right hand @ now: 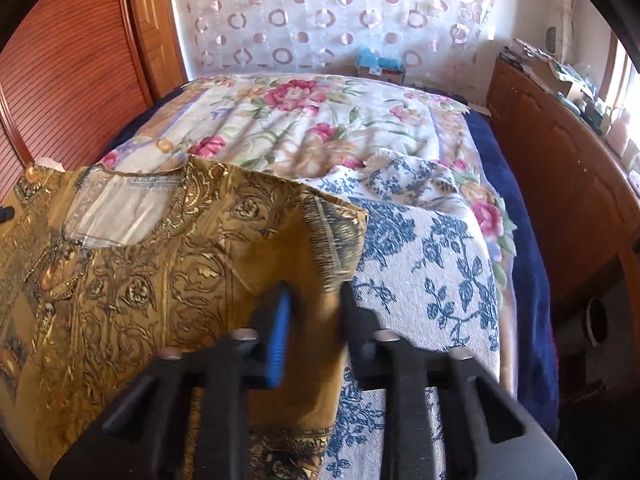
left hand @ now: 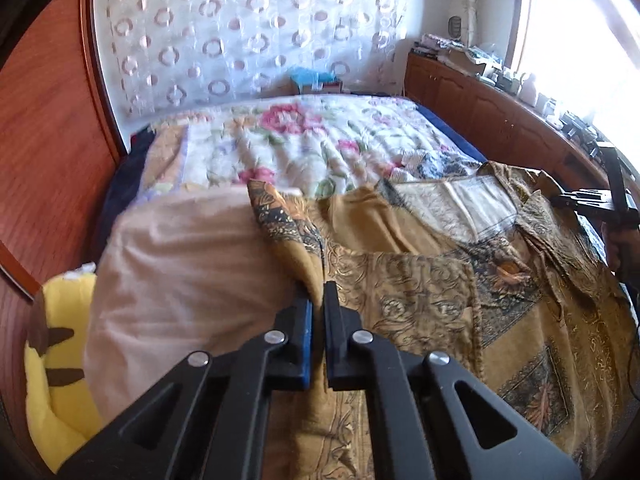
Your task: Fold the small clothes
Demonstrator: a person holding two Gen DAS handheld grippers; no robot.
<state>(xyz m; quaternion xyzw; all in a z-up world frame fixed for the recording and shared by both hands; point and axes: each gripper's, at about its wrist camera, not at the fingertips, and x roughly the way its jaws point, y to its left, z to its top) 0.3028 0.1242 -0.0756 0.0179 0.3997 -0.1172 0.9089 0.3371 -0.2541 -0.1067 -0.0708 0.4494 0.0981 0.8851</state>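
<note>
At the far left we see a yellow plush toy (left hand: 56, 364) tucked beside a pale pink pillow (left hand: 180, 272); next to these our left gripper (left hand: 318, 300) has its jaws pressed together on a fold of the gold patterned shirt (left hand: 420, 292), at what we take to be its left sleeve edge; the shirt spreads rightward from there across the bed, neckline (left hand: 452, 204) facing the headboard end, so its long axis from sleeve to sleeve runs between our two tools; at the far right of that view the right gripper (left hand: 560, 200) meets the opposite sleeve; in the right wrist view the right gripper (right hand: 312, 300) is blurred, with gold cloth lying between its fingers, and we judge it clamped on that sleeve (right hand: 332, 248); under the shirt lie a blue-flowered cloth (right hand: 420, 280) and the rose-printed bedspread (right hand: 320, 120); with each hand at one end of the span, neither is nearer the middle; we judge that the coming fold depends on bringing one sleeve inward across the body.
</note>
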